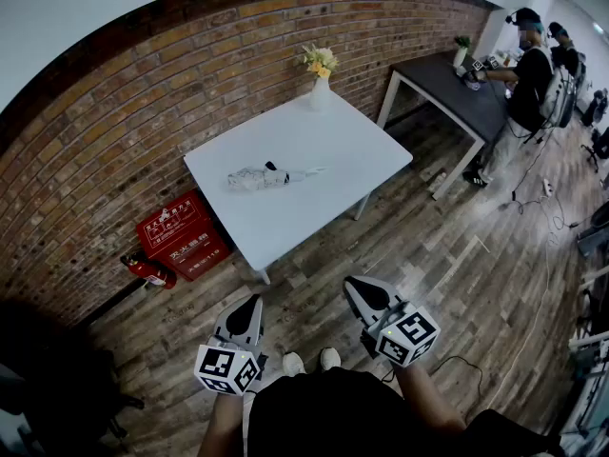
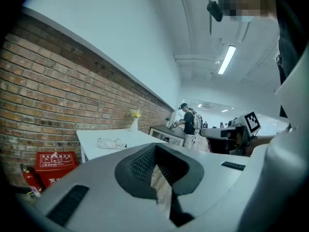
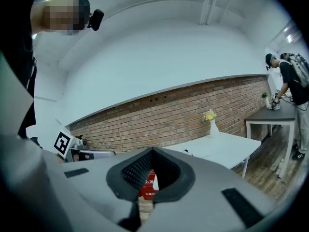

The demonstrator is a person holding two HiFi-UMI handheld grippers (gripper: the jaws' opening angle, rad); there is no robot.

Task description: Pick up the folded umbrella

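Note:
The folded umbrella (image 1: 259, 176), pale patterned fabric with a dark handle, lies near the middle of the white table (image 1: 314, 141). Both grippers hang well short of the table, over the wooden floor by the person's shoes. My left gripper (image 1: 251, 303) is shut with nothing in it. My right gripper (image 1: 354, 286) is also shut and empty. In the left gripper view the umbrella (image 2: 111, 143) lies on the table (image 2: 91, 135) far beyond the left gripper (image 2: 155, 146). In the right gripper view the right gripper (image 3: 152, 150) points at the table (image 3: 227, 146), and the umbrella is largely hidden.
A white vase of flowers (image 1: 321, 76) stands at the table's far edge by the brick wall. A red box (image 1: 181, 236) and a fire extinguisher (image 1: 147, 270) sit on the floor left of the table. A person (image 1: 526, 74) stands at a dark table (image 1: 457, 98) at right.

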